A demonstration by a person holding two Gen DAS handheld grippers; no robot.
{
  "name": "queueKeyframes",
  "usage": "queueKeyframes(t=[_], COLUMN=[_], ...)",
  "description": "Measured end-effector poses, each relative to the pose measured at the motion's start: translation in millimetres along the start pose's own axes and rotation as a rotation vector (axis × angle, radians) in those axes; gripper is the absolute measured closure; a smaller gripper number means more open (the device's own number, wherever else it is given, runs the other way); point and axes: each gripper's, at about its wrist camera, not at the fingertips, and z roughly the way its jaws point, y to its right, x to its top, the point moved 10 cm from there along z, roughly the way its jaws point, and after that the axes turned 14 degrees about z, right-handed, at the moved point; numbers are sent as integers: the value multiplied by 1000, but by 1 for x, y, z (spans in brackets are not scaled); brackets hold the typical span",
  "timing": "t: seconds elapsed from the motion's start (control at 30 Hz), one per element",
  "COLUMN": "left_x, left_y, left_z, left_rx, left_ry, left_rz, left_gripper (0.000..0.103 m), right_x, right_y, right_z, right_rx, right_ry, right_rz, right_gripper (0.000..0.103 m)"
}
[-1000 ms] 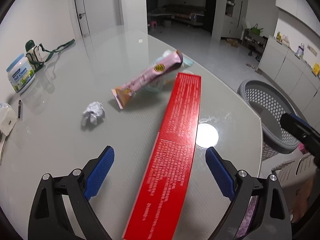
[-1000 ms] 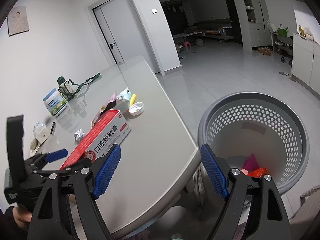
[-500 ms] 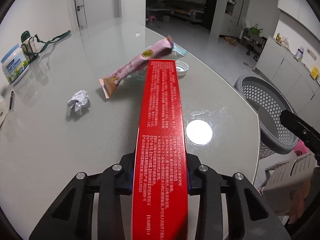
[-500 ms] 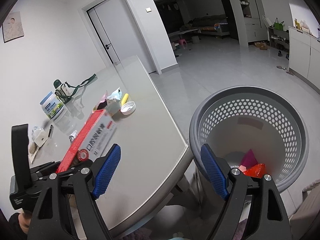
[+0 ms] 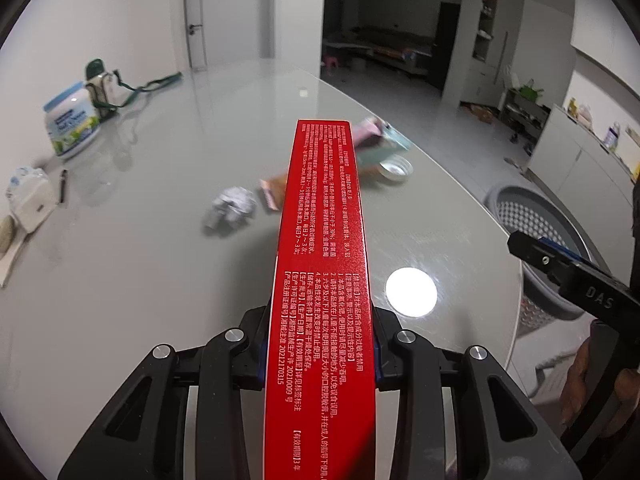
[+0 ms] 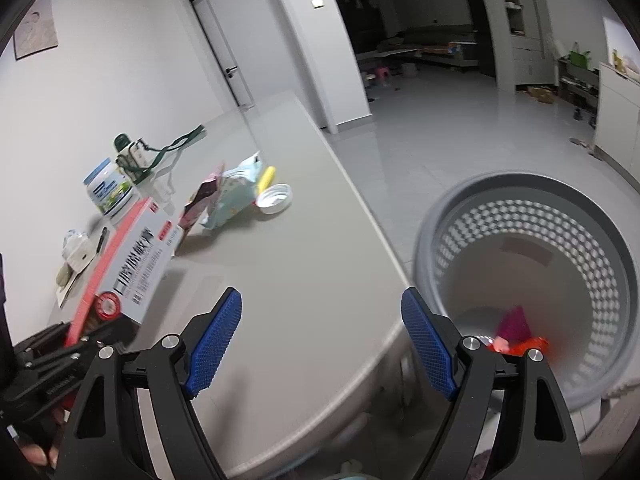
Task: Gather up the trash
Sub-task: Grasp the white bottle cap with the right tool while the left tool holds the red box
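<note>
Gripping a long red toothpaste box (image 5: 324, 280) by its near end, the left tongs (image 5: 320, 354) are clenched on both its sides; the box juts forward from them, lifted off the table (image 5: 140, 272). Right tongs (image 6: 320, 344) stand released with nothing between the blue pads (image 6: 214, 346), hanging over the table edge. Ahead of the left tongs lie a crumpled paper ball (image 5: 232, 210), a pink wrapper (image 5: 276, 194) and a white lid (image 5: 396, 168). A grey perforated basket (image 6: 592, 360) stands on the floor just right of the right tongs, holding red and pink scraps (image 6: 516, 332).
</note>
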Motion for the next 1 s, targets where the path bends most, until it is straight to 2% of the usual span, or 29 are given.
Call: queueKeyframes(t=[0.23, 0.5, 0.7, 1.0], left_x=[10, 11, 15, 18], left_y=[-40, -86, -100, -102], left_z=[-11, -9, -1, 6], left_rx=[77, 150, 157, 150], left_ry=[37, 29, 23, 7], left_rz=[-52, -109, -132, -140], left_gripper=[69, 69, 69, 69], right_x=[21, 31, 38, 49], right_y=[-20, -32, -39, -43], right_z=[35, 66, 92, 123], right_rx=[8, -8, 0, 6], right_ry=[-43, -89, -141, -226], right_rz=[-74, -160, -195, -270], right_gripper=[25, 25, 25, 25])
